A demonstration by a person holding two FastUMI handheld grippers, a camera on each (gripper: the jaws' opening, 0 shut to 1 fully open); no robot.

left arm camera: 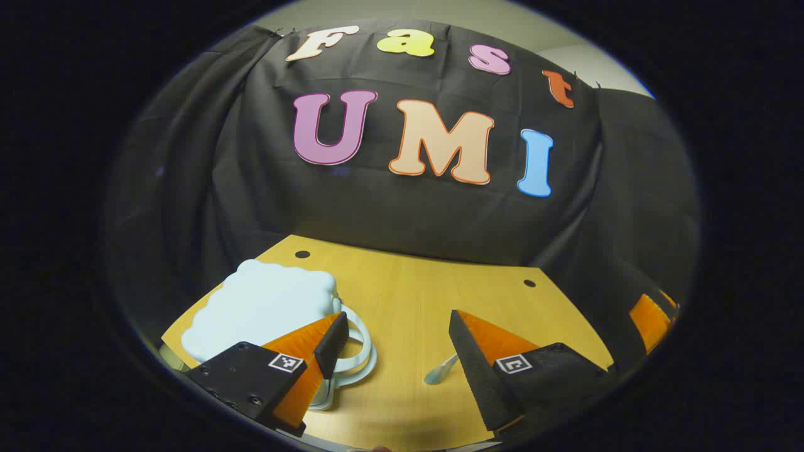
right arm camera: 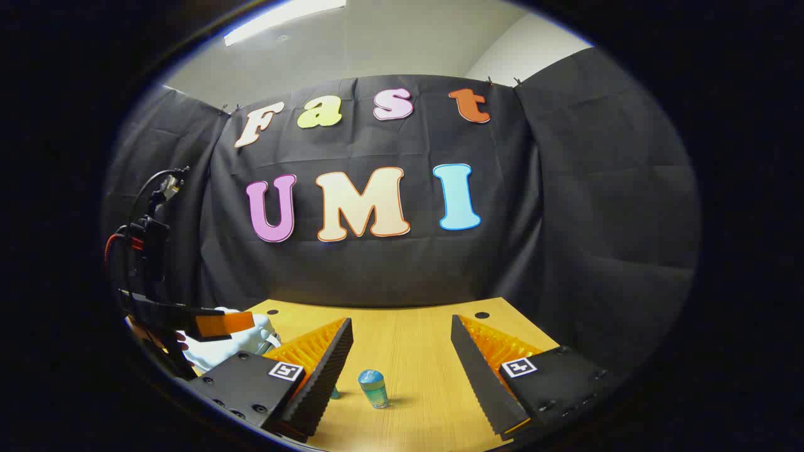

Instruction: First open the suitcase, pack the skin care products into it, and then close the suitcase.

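Partly hidden behind the left gripper [left arm camera: 396, 351]'s near finger, the suitcase [left arm camera: 264, 307] is a pale blue case with a scalloped outline; its lower front edge and its looped handle are cut off by that finger, so whether the lid sits fully shut is hard to make out. It lies flat on the wooden table [left arm camera: 408, 289], its long axis running from the table's near left corner toward the back, handle end pointing to the table's middle. Just right of the handle a small pale item [left arm camera: 441, 370] rests on the wood, half covered by the other finger and too small to identify. The left gripper's fingers stand wide apart, grasping nothing.

In the right gripper view, a small bottle [right arm camera: 374, 388] with a blue cap stands upright on the table, between the fingers of the right gripper [right arm camera: 402, 358], touching neither. Those fingers are spread wide and empty. Left of the bottle, the suitcase shows as a pale shape behind the other gripper.
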